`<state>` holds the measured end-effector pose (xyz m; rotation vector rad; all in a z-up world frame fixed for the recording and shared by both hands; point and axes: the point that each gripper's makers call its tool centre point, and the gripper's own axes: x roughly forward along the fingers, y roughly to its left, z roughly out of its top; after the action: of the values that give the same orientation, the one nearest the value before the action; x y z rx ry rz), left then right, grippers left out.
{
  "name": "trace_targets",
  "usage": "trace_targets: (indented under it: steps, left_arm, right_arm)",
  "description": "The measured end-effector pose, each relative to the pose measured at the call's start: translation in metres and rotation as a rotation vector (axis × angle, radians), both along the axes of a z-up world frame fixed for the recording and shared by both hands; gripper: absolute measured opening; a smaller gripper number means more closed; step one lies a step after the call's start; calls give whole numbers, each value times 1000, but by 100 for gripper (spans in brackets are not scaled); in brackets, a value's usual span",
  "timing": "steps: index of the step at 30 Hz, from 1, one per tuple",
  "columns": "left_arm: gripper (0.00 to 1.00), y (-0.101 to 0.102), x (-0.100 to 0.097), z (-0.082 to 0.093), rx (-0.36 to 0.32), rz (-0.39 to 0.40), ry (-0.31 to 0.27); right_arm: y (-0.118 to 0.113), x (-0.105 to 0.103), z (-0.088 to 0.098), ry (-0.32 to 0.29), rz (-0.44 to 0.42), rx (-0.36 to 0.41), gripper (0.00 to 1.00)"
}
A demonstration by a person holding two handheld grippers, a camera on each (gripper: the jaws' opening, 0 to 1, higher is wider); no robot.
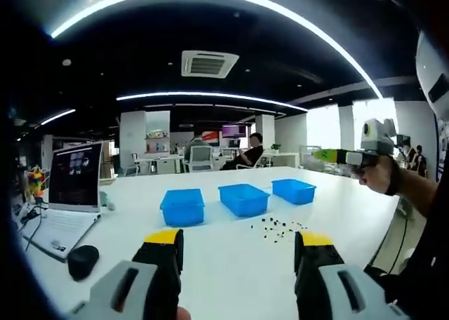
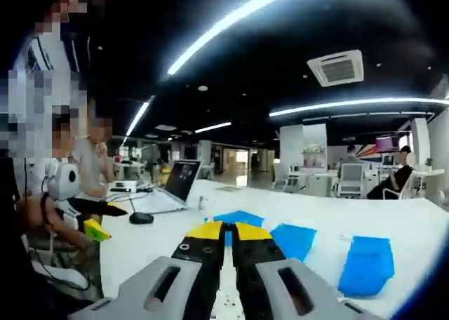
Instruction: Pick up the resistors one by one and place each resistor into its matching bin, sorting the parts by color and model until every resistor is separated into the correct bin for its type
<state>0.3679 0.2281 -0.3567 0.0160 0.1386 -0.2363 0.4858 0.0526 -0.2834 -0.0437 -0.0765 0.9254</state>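
Three blue bins [image 1: 182, 206] [image 1: 243, 198] [image 1: 294, 191] stand in a row on the white table [image 1: 224, 264]. Several small dark resistors [image 1: 277, 227] lie scattered in front of the middle and right bins. My left gripper [image 1: 240, 243] hovers open above the near table, nothing between its yellow-tipped jaws. My right gripper [image 1: 324, 154] is held up high on the right in a hand, well off the table. In the right gripper view it [image 2: 228, 230] is shut and empty, with the bins [image 2: 238, 217] [image 2: 293, 239] [image 2: 366, 264] beyond it. The left gripper [image 2: 105, 220] appears there at the left.
An open laptop [image 1: 70, 187] and a black mouse [image 1: 83, 260] sit on the table's left side, with cables at that edge. People sit at desks in the background and one person sits close by the table [image 2: 91, 158]. The table's right edge [image 1: 393, 225] is near.
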Motion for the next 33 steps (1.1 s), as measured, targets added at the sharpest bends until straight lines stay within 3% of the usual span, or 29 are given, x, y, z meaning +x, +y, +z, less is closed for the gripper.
trace_targets:
  steps: [5,8,11,16,22,27,31,33]
  left_arm:
    - [65,17,-2,-1,49,83,-3]
    - [65,23,-3,0,36,105,-6]
    - [65,30,-4,0,34,132,-8]
    - [65,46,-6,1,16,184,-11]
    - [65,53,-9,1,17,204,-10]
    - [65,53,-9,0,12,204,-9]
    - [65,53,-9,0,9,202,-9]
    - [65,53,-9,0,6,199,-8]
  right_arm:
    - [61,37,14,4,83,-13,7]
    - [101,62,15,8,117,-44,7]
    - [135,92,8,-13,129,-135,7]
    - [186,136,-11,70,129,-179,7]
    - [213,172,-30,118,81,-207,7]
    - [223,186,-47,144,51,-235,8]
    - [227,183,-50,141,67,-233,29]
    - [222,181,-47,122,66,-239,33]
